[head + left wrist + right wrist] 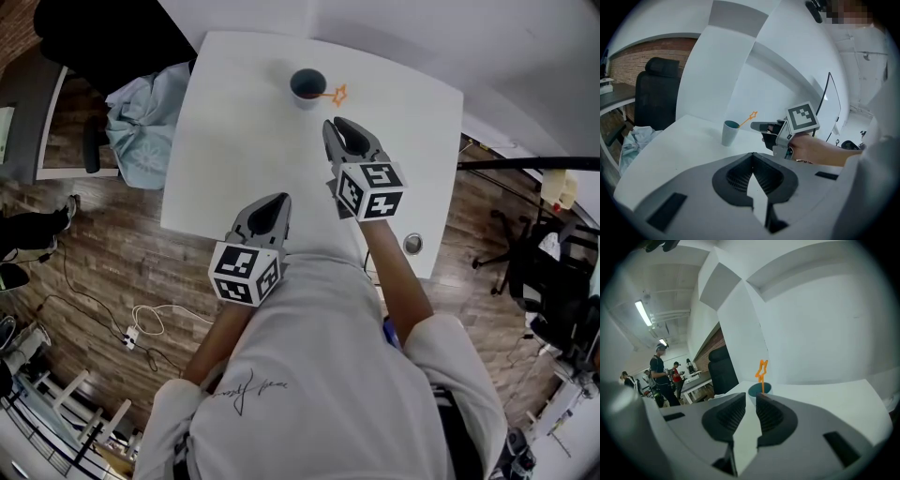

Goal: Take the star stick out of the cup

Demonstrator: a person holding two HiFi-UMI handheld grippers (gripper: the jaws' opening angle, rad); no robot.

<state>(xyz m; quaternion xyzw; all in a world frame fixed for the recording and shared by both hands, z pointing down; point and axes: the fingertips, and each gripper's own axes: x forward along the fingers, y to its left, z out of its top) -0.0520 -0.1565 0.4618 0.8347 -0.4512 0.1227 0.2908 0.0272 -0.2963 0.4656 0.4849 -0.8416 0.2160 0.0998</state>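
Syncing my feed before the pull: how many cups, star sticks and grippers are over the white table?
cup: 1
star stick: 1
grippers: 2, the left gripper and the right gripper
Total: 4

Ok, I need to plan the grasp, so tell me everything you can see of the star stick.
The star stick is a thin orange rod topped with a small star. Its lower end sits in the cup on the white table; it leans over the rim, star outside. Only the cup touches it; the right gripper is near, jaws slightly apart, not on it.
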